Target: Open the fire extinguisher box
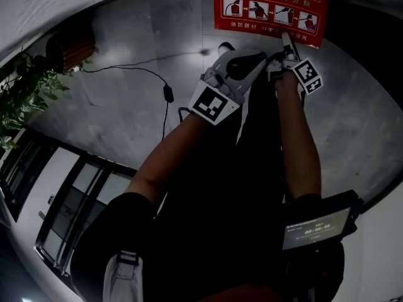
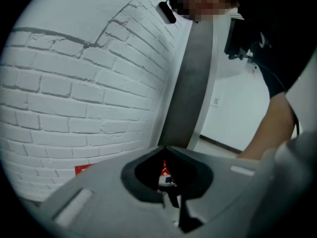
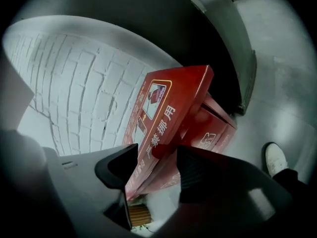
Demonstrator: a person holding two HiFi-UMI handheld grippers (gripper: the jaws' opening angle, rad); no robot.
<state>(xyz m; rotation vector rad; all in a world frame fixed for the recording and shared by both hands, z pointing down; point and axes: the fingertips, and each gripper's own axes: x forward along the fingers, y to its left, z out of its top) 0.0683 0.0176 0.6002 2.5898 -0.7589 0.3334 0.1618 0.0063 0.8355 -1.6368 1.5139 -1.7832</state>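
The red fire extinguisher box (image 3: 218, 128) stands on the floor against a white brick wall. Its lid (image 3: 168, 113), printed with instruction pictures, is lifted and tilted up. In the head view the lid (image 1: 271, 8) shows at the top edge. My right gripper (image 3: 157, 152) is open, with the lid's edge between its jaws and the pads not pressing on it. From above, the right gripper (image 1: 288, 43) reaches up to the lid's lower edge. My left gripper (image 1: 242, 68) hangs just left of it, away from the box. Its jaws (image 2: 166, 150) meet at the tips and hold nothing.
A black cable (image 1: 145, 74) runs across the grey floor. A leafy plant (image 1: 25, 87) stands at the left. The white brick wall (image 2: 74, 83) and a grey door frame (image 2: 195, 83) lie behind the box. A white shoe (image 3: 275, 157) stands near the box.
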